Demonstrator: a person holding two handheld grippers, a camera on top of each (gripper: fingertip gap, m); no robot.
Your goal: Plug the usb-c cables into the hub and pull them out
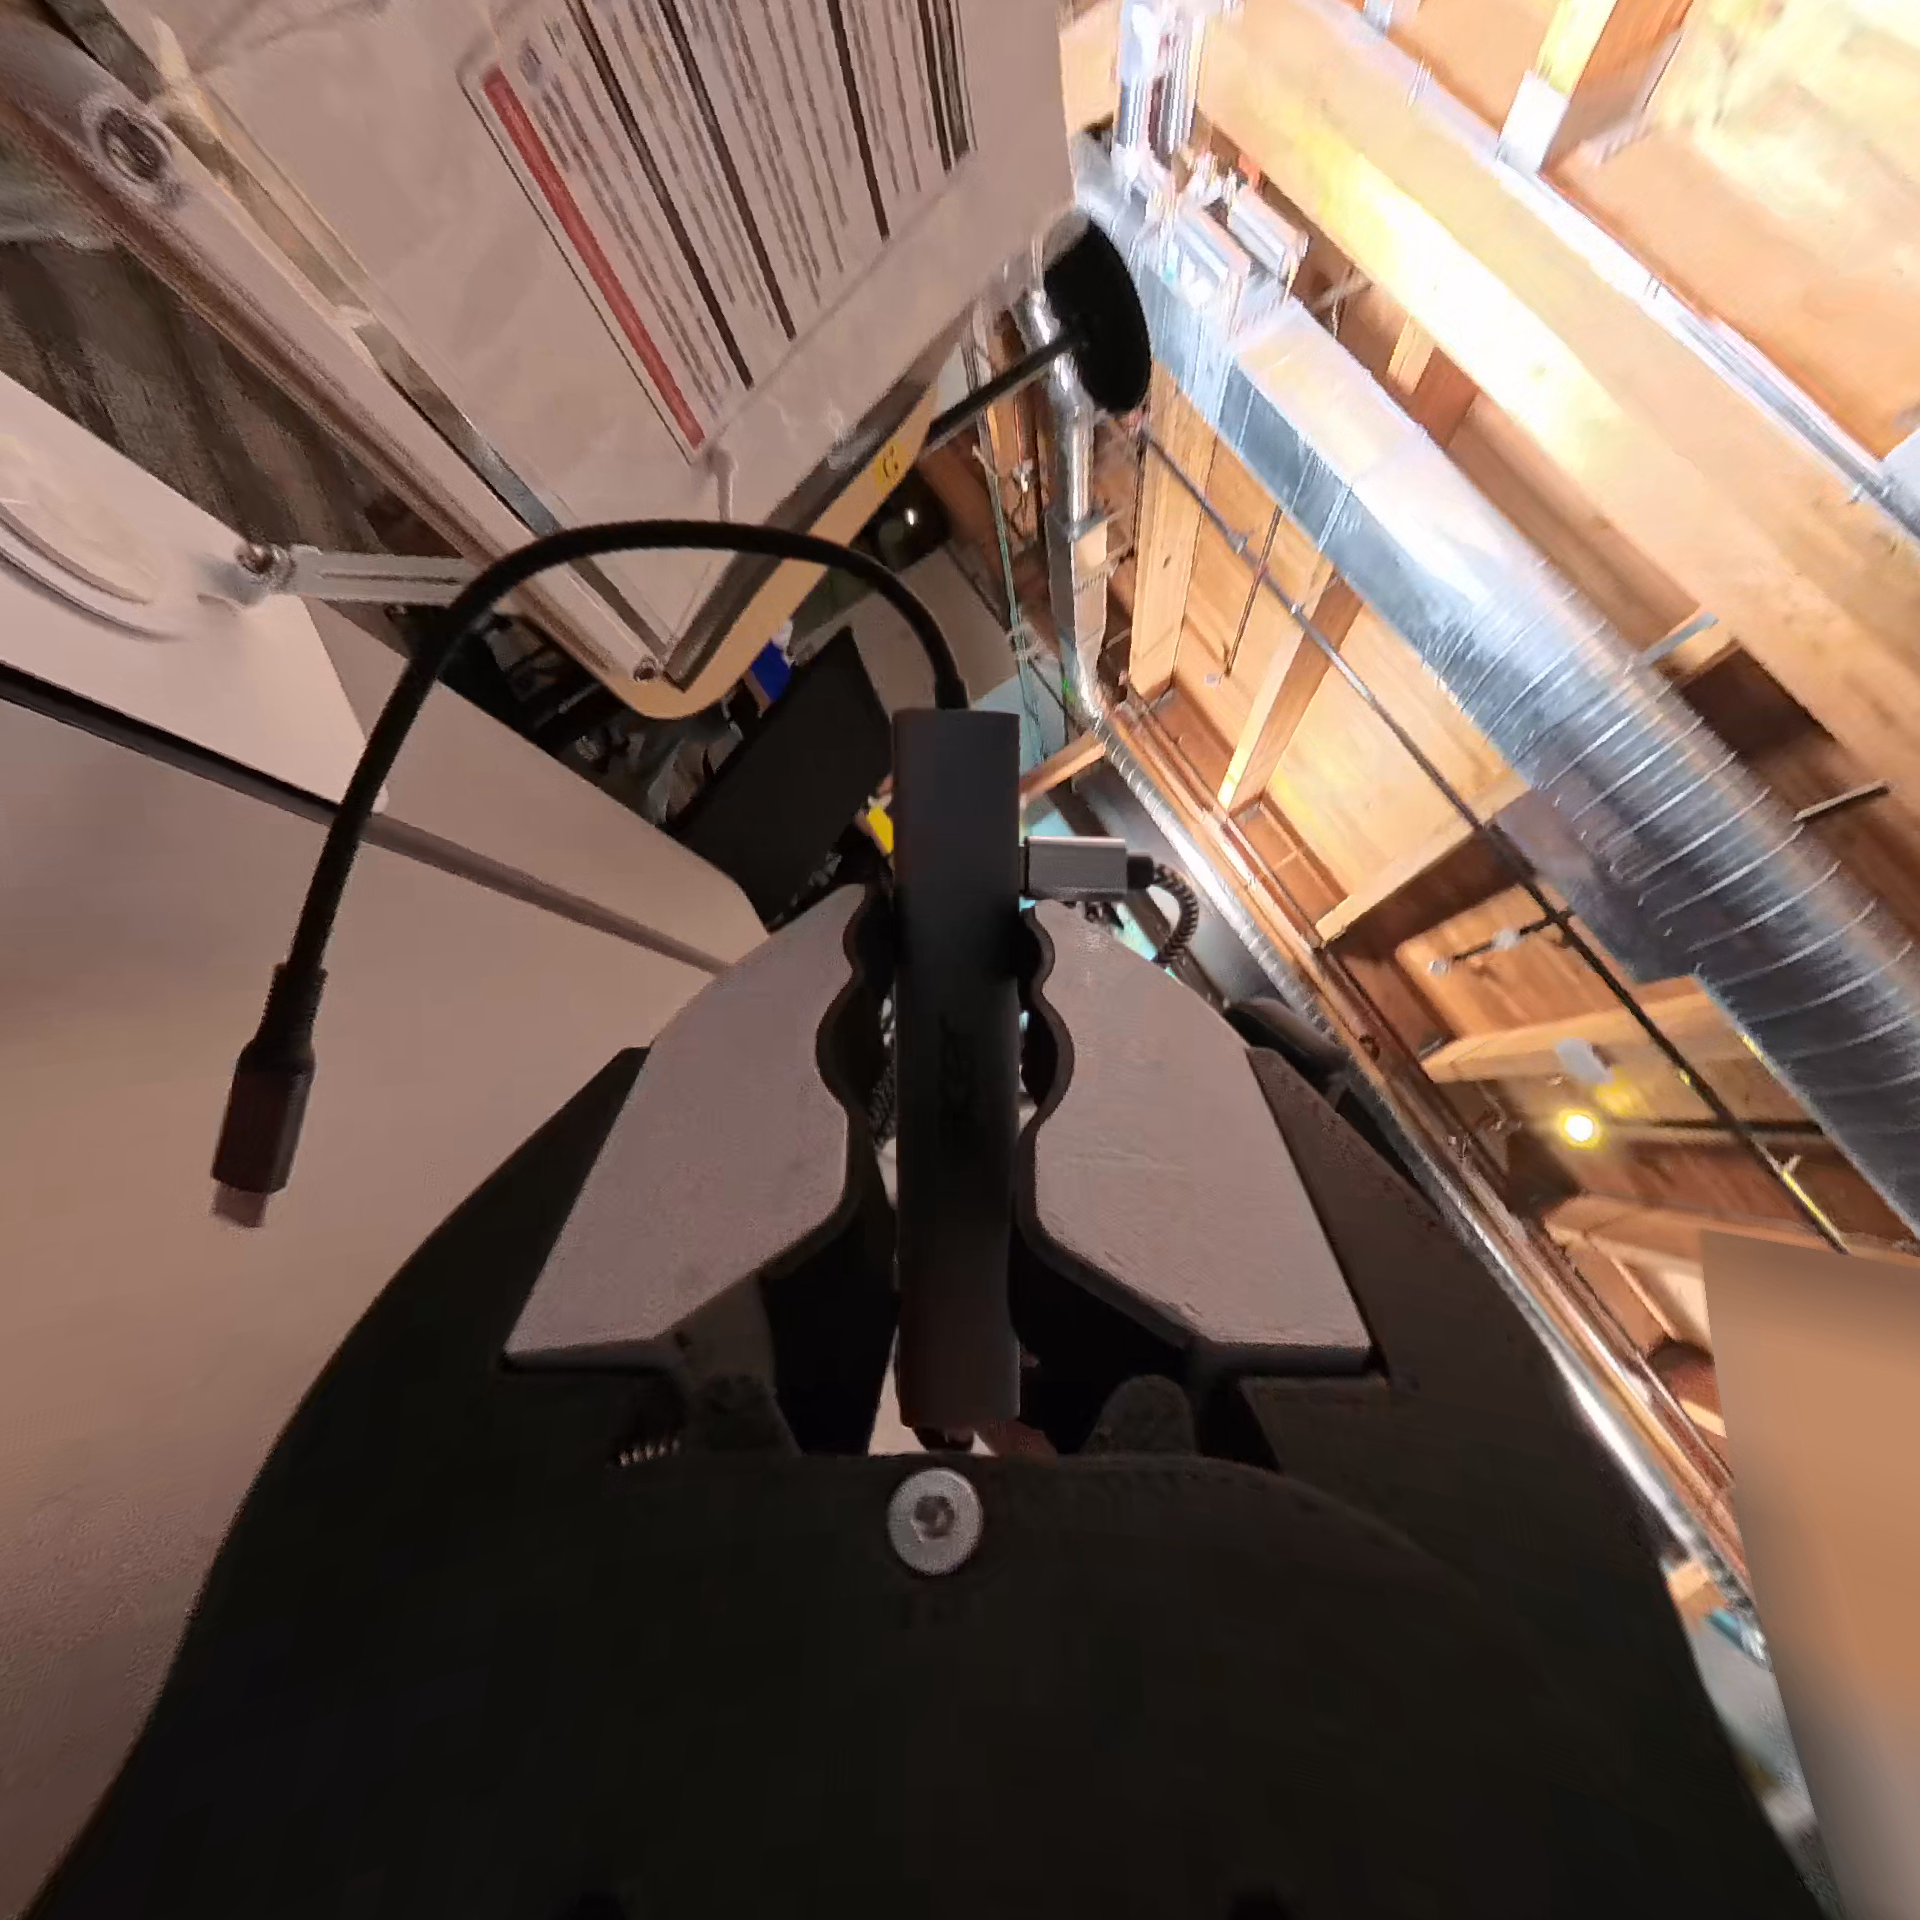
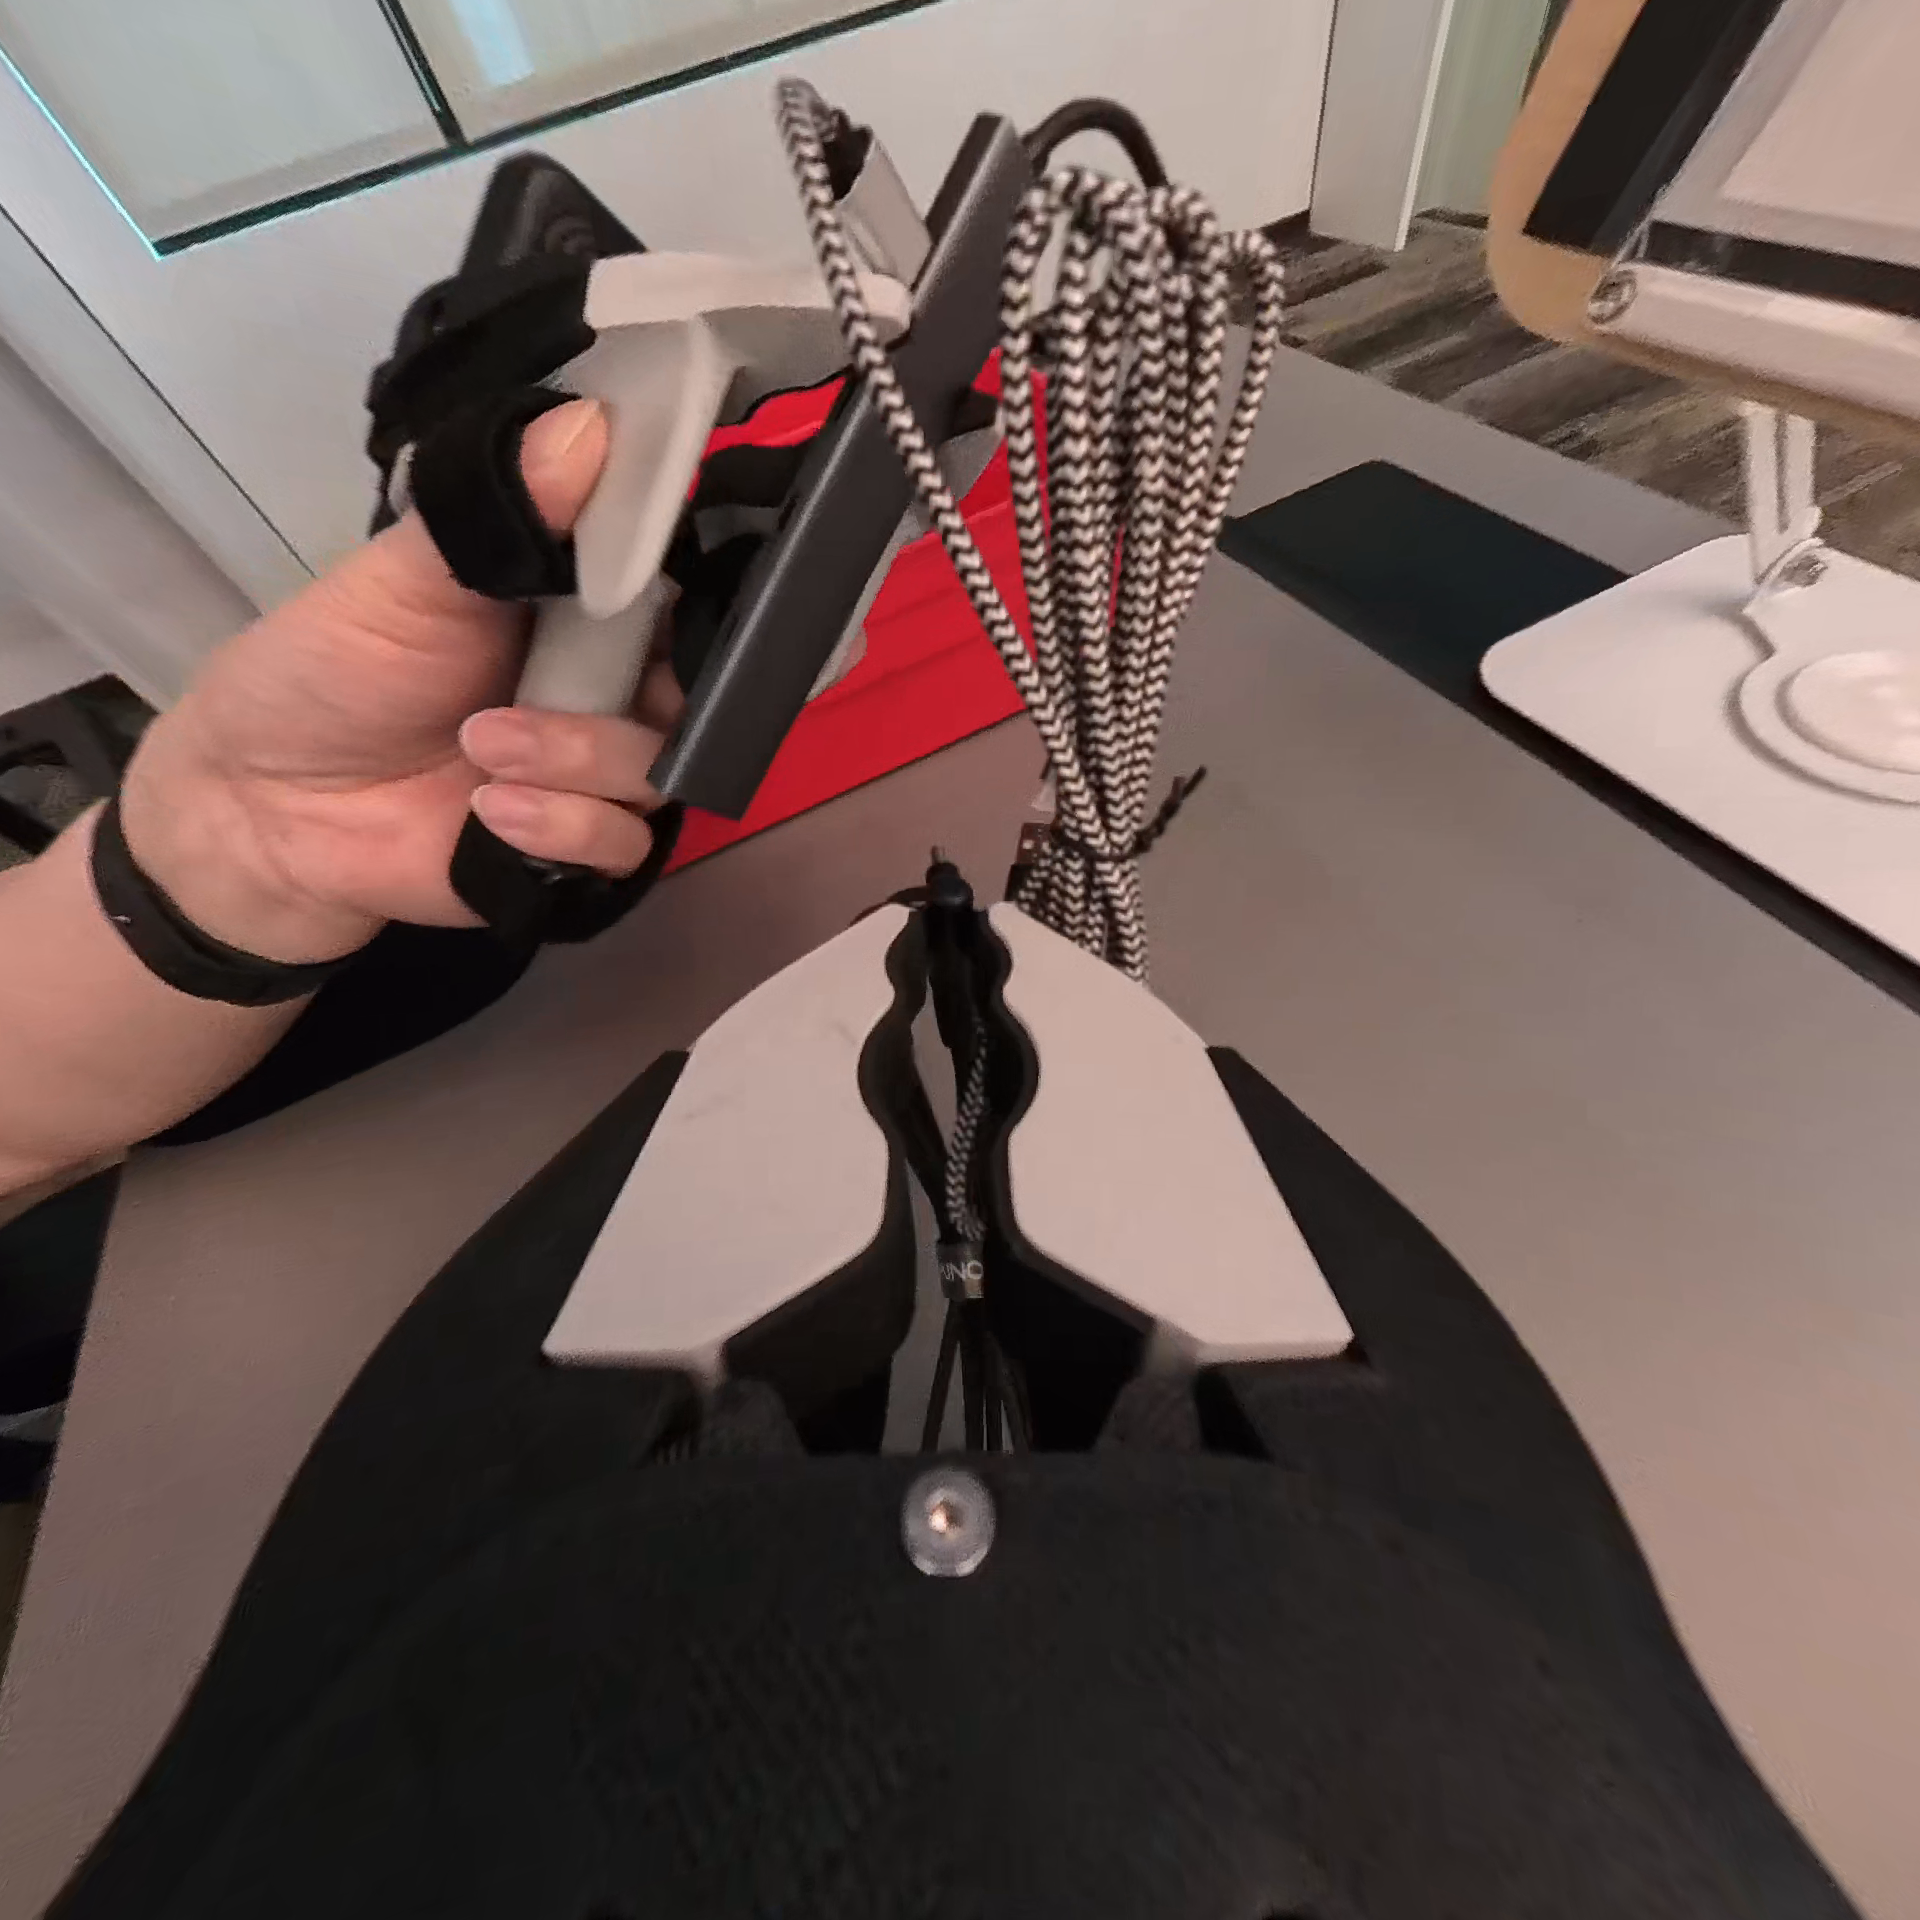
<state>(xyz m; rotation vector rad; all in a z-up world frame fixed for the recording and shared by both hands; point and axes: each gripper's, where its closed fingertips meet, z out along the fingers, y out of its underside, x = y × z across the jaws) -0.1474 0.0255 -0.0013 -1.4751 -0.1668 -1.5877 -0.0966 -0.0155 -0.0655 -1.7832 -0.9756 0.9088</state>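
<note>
Currently, by item:
Left hand-held gripper [image 1: 954, 935]: clamped on the hub [image 1: 956, 1039], raised off the tabletop [image 2: 1403, 1039], tilted.
Hub: dark bar; silver plug [image 1: 1075, 868] seated in its 3 o'clock side; its own black lead [image 1: 436, 727] loops over to 9 o'clock, end hanging free.
Right hand-held gripper [image 2: 943, 914]: closed on a black plug [image 2: 948, 896], braided cable trailing back between the fingers.
Cable bundle [image 2: 1122, 540]: hangs at 12 o'clock, beside the hub.
Hand [image 2: 343, 748]: holds the left hand-held gripper, at 10 o'clock.

The slim dark hub [image 1: 956, 1049] stands upright, a silver-plugged, black-and-white braided cable [image 2: 1132, 540] in its side.
</note>
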